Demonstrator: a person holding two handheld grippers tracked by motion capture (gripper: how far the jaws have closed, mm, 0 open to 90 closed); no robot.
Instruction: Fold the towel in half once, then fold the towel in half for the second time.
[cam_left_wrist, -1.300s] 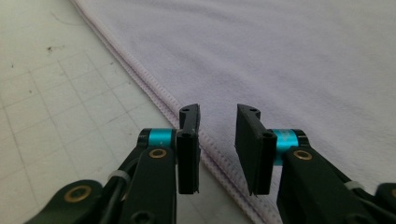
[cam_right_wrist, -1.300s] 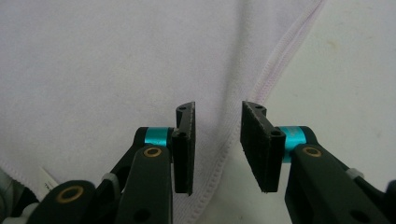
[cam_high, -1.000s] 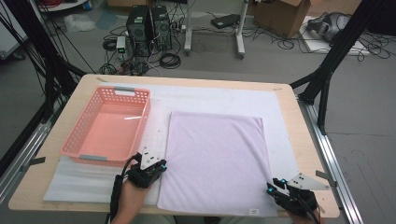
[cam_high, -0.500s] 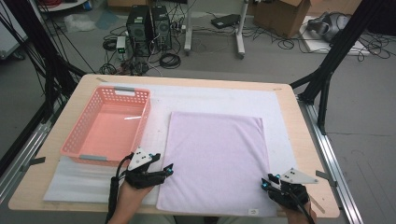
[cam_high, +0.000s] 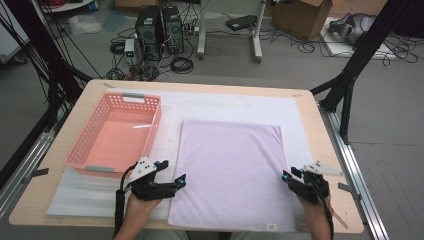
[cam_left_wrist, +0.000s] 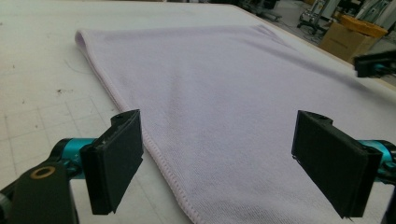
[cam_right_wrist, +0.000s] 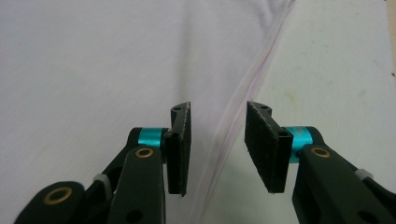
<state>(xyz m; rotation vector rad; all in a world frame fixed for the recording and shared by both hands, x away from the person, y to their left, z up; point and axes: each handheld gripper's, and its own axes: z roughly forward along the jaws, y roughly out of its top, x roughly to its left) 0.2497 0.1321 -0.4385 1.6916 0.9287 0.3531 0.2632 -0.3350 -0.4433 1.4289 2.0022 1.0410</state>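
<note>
On the table (cam_high: 320, 125), a lilac towel (cam_high: 230, 170) lies spread flat on a white mat (cam_high: 225, 105), its near edge close to the table's front edge. A small label (cam_high: 271, 226) sits at the towel's near right corner.

Left claw (cam_high: 175, 182): held in the person's left hand (cam_high: 137, 212), positioned at the towel's left edge near the front corner and pointing across toward the towel. Its jaws have just been opening and now stand wide apart. In the left gripper view the hemmed left edge of the towel (cam_left_wrist: 243, 107) runs between the two pads (cam_left_wrist: 116, 158); the pads do not press on it, and the cloth lies flat on the mat beneath them.

Right claw (cam_high: 289, 176): held in the person's right hand (cam_high: 317, 215), positioned at the towel's right edge near the front. Its jaws have just been opening a little and stand partly apart. In the right gripper view the towel's right hem (cam_right_wrist: 243, 88) passes under the gap between the pads (cam_right_wrist: 180, 144); nothing is clamped.

Left of the towel, a pink basket (cam_high: 82, 145) rests on the mat, just beyond the left claw and well apart from the right one.
</note>
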